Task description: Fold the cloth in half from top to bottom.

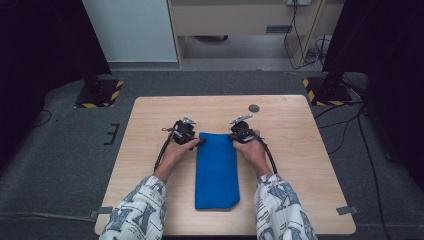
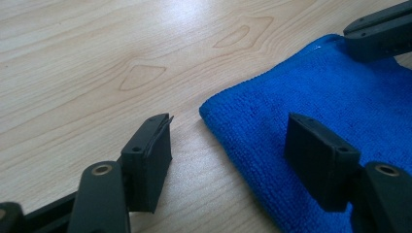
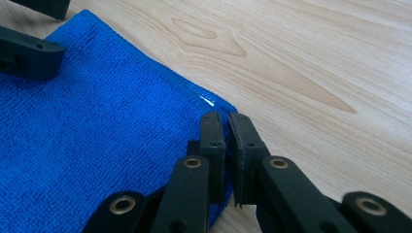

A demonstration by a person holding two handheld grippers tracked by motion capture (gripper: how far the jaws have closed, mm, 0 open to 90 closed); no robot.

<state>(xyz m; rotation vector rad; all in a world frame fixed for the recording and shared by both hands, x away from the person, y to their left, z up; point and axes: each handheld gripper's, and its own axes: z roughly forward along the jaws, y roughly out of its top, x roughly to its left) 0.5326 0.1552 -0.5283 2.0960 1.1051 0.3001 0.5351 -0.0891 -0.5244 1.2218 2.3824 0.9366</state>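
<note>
The folded blue cloth lies flat on the wooden table between the two hands. The right gripper is clamped on the far corner on its side; the left gripper stands spread, one pad over the cloth and the other just off its edge. It looks soft, light and floppy, so it would sag unless taken by both far corners.

Blue microfiber towel, folded into a long narrow strip, lying flat mid-counter, running lengthwise away from the person, near corner slightly ragged.
</note>
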